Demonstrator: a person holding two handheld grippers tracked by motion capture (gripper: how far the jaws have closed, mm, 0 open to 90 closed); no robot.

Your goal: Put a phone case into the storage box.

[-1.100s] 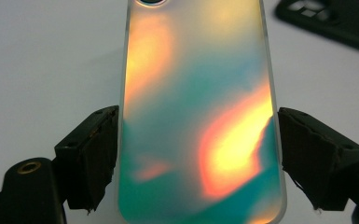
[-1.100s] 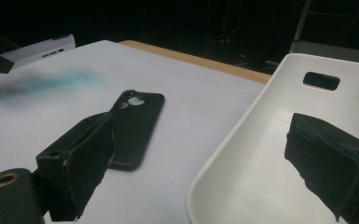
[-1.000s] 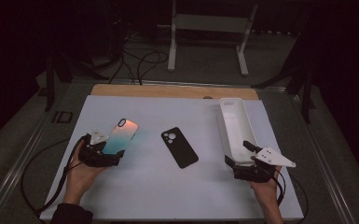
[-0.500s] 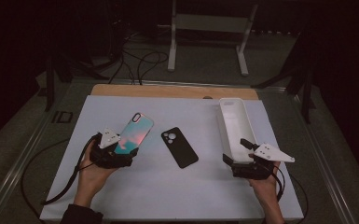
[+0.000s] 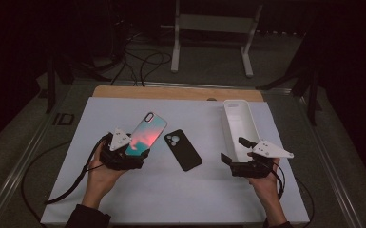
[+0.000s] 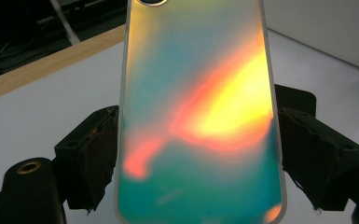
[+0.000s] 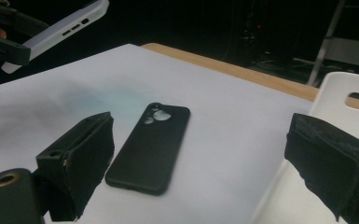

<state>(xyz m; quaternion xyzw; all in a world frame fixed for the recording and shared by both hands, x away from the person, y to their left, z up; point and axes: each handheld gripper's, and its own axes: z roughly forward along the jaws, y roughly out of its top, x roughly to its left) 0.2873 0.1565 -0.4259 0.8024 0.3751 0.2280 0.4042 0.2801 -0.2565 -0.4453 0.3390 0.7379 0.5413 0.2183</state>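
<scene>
- Left gripper (image 5: 132, 151) clamped across the sides of the iridescent teal-and-orange phone case (image 5: 145, 133), lifted off the white table sheet (image 5: 123, 204), tilted.
- Right gripper (image 5: 232, 149) wide open, empty, beside the white plastic tray (image 5: 230, 124).
- Best kept level, squeezed evenly, carried clear above the matte black phone case (image 5: 183, 149) towards the tray.

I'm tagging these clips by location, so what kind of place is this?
Probably a lab or studio set up for recording, not a home: a white work table lit amid dark surroundings, cables trailing over the floor, and a metal stand behind. Phone cases and a white tray sit laid out.
</scene>
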